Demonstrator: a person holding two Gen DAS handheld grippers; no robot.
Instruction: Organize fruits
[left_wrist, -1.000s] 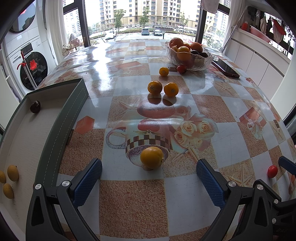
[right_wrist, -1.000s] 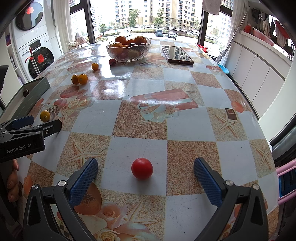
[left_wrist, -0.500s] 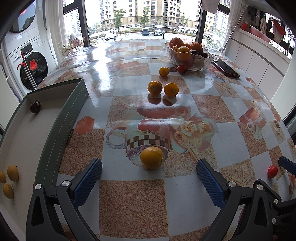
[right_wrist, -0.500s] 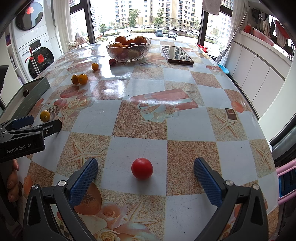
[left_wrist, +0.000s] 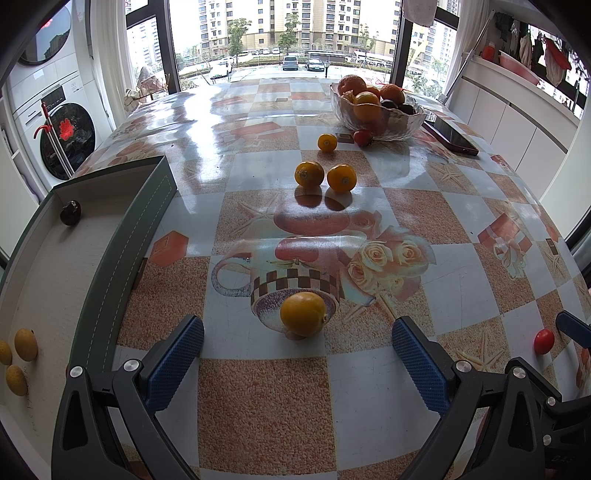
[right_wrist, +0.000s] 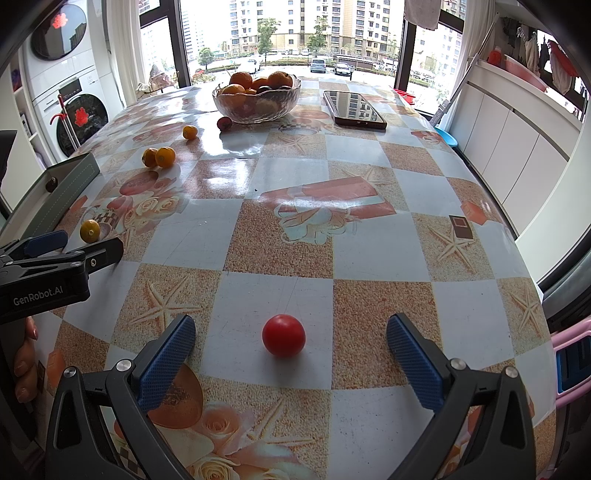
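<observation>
Left claw (right_wrist: 74, 243), "GenRobot.AI" lettering

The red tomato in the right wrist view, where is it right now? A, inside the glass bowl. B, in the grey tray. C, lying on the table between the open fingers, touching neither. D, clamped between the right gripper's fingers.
C: the red tomato rests on the table in the gap of the open right gripper, clear of both blue fingers.

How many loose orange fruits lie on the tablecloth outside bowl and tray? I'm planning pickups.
4: one between the left gripper fingers, a touching pair mid-table, and a smaller one near the glass bowl.
</observation>
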